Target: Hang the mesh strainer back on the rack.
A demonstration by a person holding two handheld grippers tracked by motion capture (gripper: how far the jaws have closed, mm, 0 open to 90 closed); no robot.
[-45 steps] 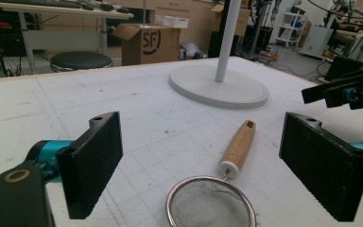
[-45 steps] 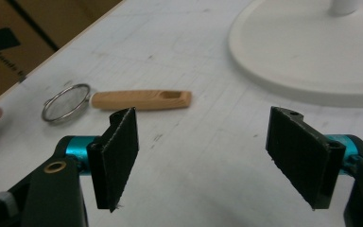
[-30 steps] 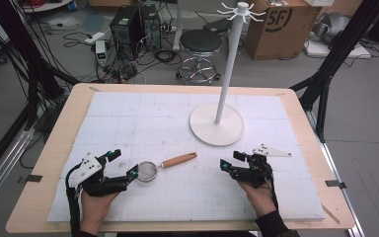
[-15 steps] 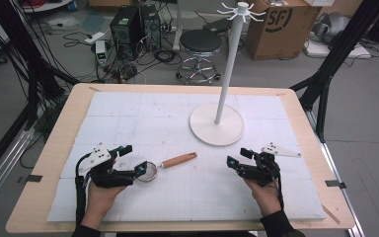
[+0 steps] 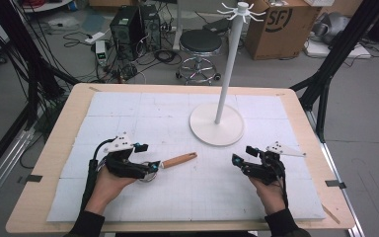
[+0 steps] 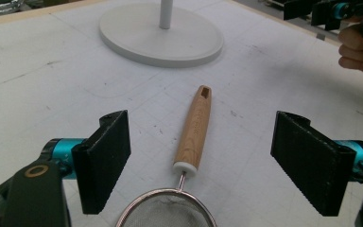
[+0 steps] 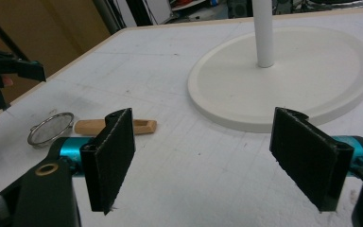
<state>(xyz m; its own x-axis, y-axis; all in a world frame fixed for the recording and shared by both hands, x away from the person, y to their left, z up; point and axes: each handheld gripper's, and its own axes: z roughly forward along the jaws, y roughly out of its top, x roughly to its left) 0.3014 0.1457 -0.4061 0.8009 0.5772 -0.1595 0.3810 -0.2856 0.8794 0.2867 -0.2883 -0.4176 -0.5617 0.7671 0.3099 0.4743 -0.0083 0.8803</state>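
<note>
A small strainer with a wire mesh bowl (image 6: 165, 213) and a wooden handle (image 5: 180, 159) lies flat on the white mat, its handle pointing right and slightly away. My left gripper (image 5: 148, 157) hovers at the bowl end. In the left gripper view the handle (image 6: 196, 130) lies between the jaws of this gripper (image 6: 201, 165), which stand wide apart and touch nothing; they have just been closing a little. My right gripper (image 5: 242, 155) rests low at the right, open with nothing between its jaws (image 7: 208, 161). It looks toward the strainer bowl (image 7: 50, 128).
A white hook stand rises from a round base (image 5: 216, 126) behind the strainer, with hooks at its top (image 5: 240, 10). The mat covers a wooden table (image 5: 59, 143). A stool, cartons, cables and black frame legs stand on the floor beyond.
My left gripper has slid right and a little away, up to the strainer's bowl, with the jaws now either side of the handle. The right gripper has barely moved. The strainer lies as before.
</note>
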